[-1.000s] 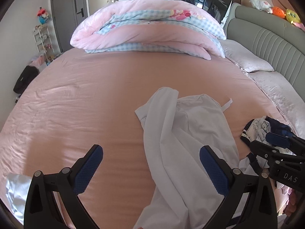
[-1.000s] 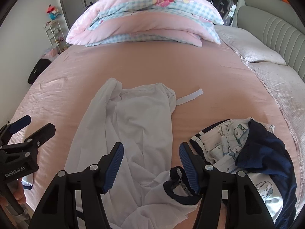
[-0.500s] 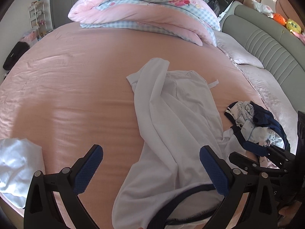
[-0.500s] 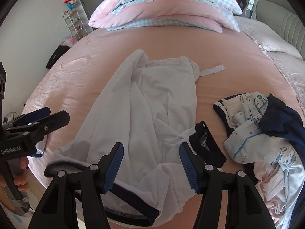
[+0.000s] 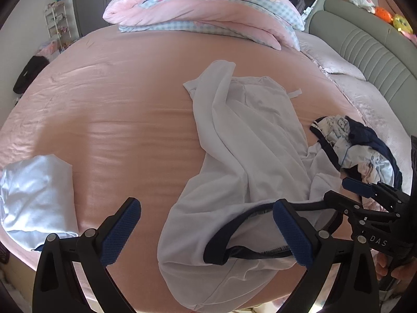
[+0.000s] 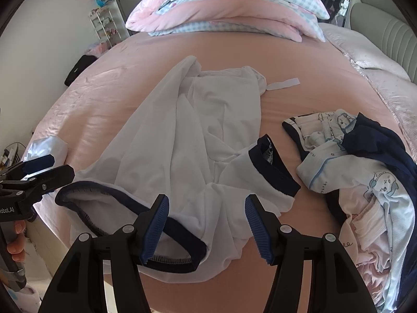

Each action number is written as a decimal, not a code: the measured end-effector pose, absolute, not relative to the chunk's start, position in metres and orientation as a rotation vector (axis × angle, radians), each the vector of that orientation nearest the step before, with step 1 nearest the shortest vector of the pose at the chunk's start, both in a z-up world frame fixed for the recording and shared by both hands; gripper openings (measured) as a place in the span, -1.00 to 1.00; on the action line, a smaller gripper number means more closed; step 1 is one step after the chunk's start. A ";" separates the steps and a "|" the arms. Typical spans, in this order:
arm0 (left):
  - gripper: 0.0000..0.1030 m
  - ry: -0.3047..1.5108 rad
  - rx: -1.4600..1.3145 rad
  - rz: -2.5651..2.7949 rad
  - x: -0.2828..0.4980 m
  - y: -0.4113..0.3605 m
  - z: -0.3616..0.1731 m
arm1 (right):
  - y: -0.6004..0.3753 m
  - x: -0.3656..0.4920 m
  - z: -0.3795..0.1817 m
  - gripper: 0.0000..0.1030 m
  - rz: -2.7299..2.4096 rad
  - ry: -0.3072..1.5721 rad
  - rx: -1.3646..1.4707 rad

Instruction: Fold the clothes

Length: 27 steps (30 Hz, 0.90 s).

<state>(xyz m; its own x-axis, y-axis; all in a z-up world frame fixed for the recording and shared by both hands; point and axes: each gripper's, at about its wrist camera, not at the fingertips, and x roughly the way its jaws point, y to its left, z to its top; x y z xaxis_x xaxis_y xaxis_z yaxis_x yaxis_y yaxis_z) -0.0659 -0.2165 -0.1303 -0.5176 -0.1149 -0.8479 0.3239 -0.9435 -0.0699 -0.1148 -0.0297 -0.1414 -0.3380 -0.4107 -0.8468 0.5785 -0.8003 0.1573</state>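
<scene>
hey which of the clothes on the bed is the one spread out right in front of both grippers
The white garment with navy trim, stretched long down the middle of the bed. The crumpled cartoon-print pile sits off to its right, and the pale blue satin piece lies at the left edge.

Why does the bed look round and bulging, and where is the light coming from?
Both wrist views use fisheye lenses, bending the pink sheet and darkening the corners. Left view: glare streaks the sheet. Right view: the white garment is bright; both are sharp.
</scene>
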 end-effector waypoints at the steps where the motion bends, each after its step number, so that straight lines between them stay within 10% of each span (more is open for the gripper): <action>1: 1.00 0.299 1.395 -2.514 -0.065 -0.213 -0.132 | -0.030 -0.111 -0.143 0.18 -2.142 0.234 1.298; 27: 0.82 0.238 1.525 -2.126 -0.040 -0.231 -0.178 | -0.033 -0.105 -0.169 0.17 -2.187 0.426 1.367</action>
<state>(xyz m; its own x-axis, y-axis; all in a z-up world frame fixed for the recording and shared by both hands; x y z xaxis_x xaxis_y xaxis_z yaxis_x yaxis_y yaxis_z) -0.0402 -0.2313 -0.1782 -0.2400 -0.2999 -0.9233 0.4963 -0.8553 0.1488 -0.1045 -0.0327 -0.1694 -0.3541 -0.2627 -0.8975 0.5805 -0.8142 0.0093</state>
